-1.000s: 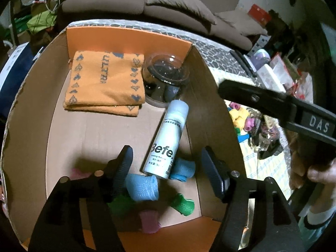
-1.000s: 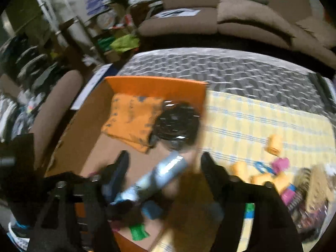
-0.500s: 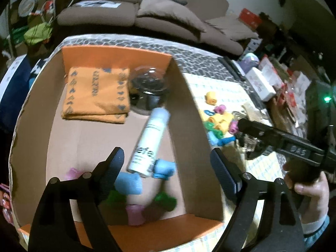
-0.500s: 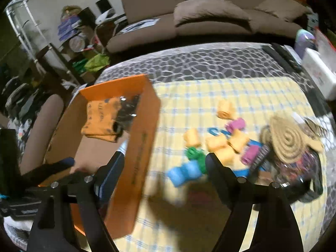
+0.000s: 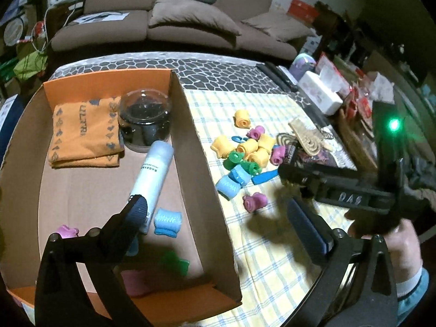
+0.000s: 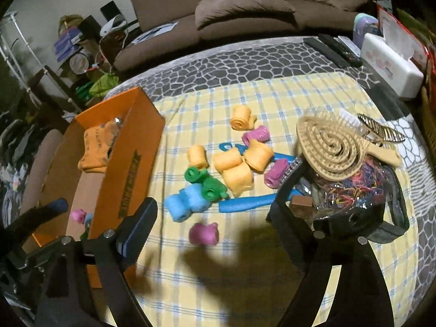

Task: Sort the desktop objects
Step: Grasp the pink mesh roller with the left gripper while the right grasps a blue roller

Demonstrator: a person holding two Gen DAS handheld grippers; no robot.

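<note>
An orange cardboard box [image 5: 190, 147] holds an orange towel [image 5: 84, 133], a domed black container [image 5: 145, 121], a white spray bottle [image 5: 155, 174] and several foam rollers. A heap of yellow, green, blue and pink rollers [image 6: 231, 169] lies on the checked cloth right of the box [image 6: 130, 169]; one pink roller [image 6: 204, 233] lies apart, nearest me. My left gripper [image 5: 218, 223] is open and empty, astride the box's right wall. My right gripper [image 6: 212, 223] is open and empty above the pink roller; it also shows in the left wrist view [image 5: 299, 175].
A spiral woven mat [image 6: 329, 150] rests on a clear bag of coloured rubber bands [image 6: 351, 188] at the right. A blue comb handle [image 6: 245, 203] lies by the rollers. Remote controls [image 6: 332, 49] and a white tissue box [image 6: 389, 65] sit at the table's far right. A sofa stands behind.
Both grippers have swung right, away from the box interior towards the roller heap on the cloth. My left gripper has pulled back and up. Both stay open and empty.
</note>
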